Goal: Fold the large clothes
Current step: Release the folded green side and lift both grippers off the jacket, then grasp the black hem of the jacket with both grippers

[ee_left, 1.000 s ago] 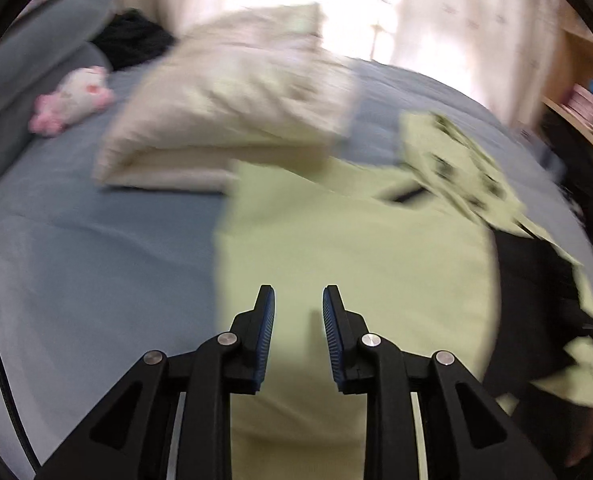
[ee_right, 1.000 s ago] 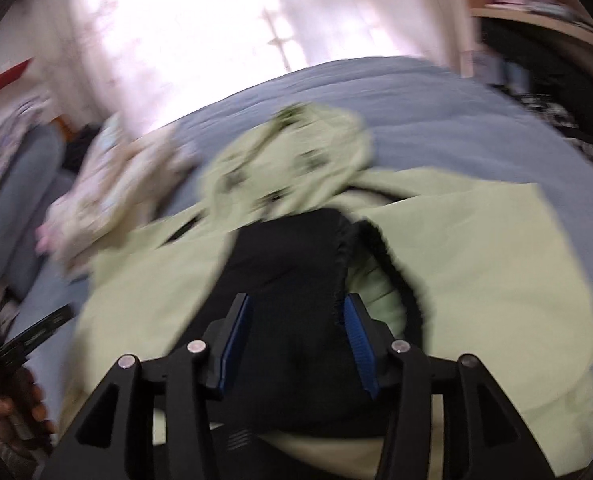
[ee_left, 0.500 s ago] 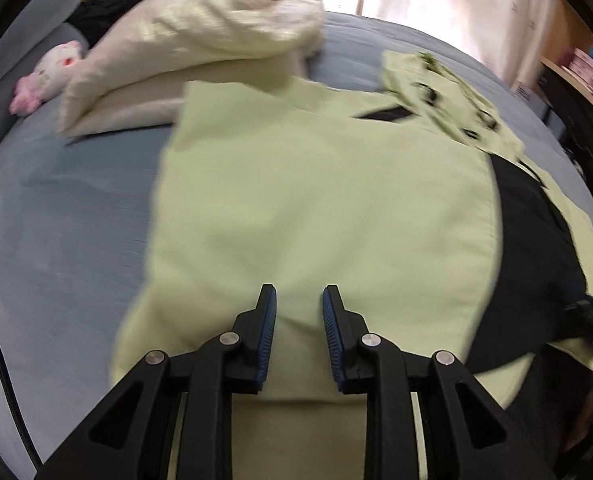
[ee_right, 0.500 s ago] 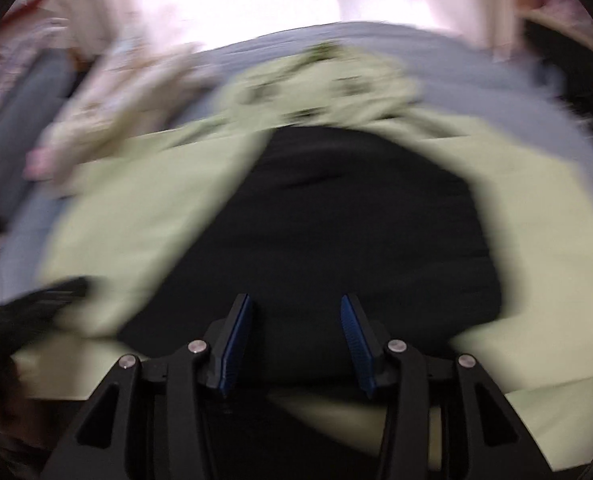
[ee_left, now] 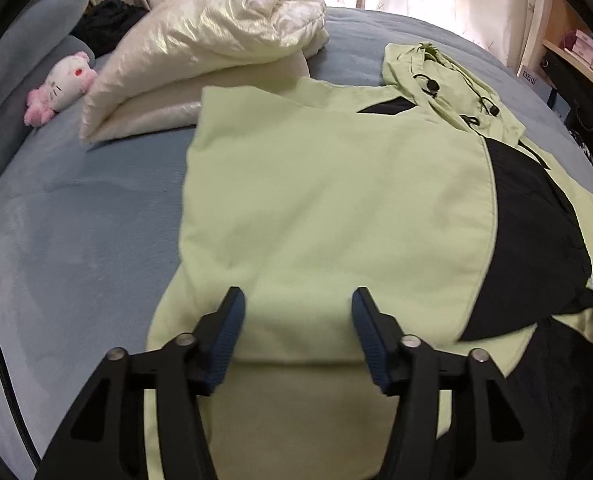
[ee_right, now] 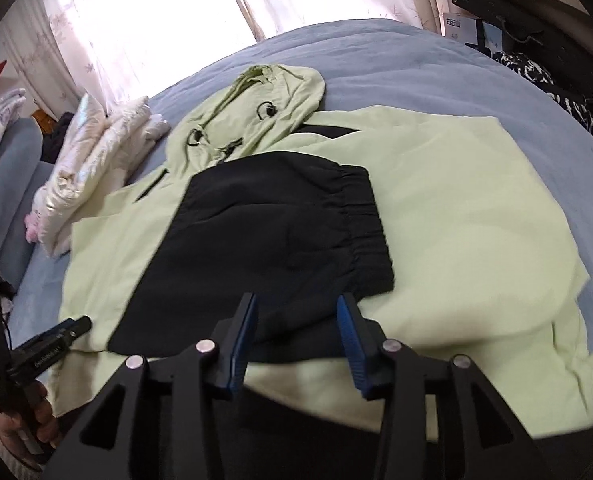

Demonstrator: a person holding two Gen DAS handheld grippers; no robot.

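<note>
Jacket (ee_left: 328,208), light green with black parts, lies spread on the blue bed (ee_left: 76,220) right in front of the left gripper (ee_left: 295,332). In this left view the 2 fingers stand wide apart and hold nothing; green cloth shows between them and just under them. A green panel is folded over the body, and its curved edge meets the black sleeve (ee_left: 536,240) to the right of the tool. Far ahead and left lie a white puffy coat (ee_left: 216,40) and a pink plush toy (ee_left: 60,84).

In the right view the right gripper (ee_right: 295,334) is also spread and empty, above the near edge of the black sleeve (ee_right: 264,248), which lies across the chest. The hood (ee_right: 256,120) lies flat far ahead. The left tool (ee_right: 48,344) shows low at the left, beside the green edge.

I judge that the side folds are laid and the next fold is from hem toward hood. To do it well, each tool should pinch all layers near a corner, lift both together, and keep the sleeve from sliding out.
</note>
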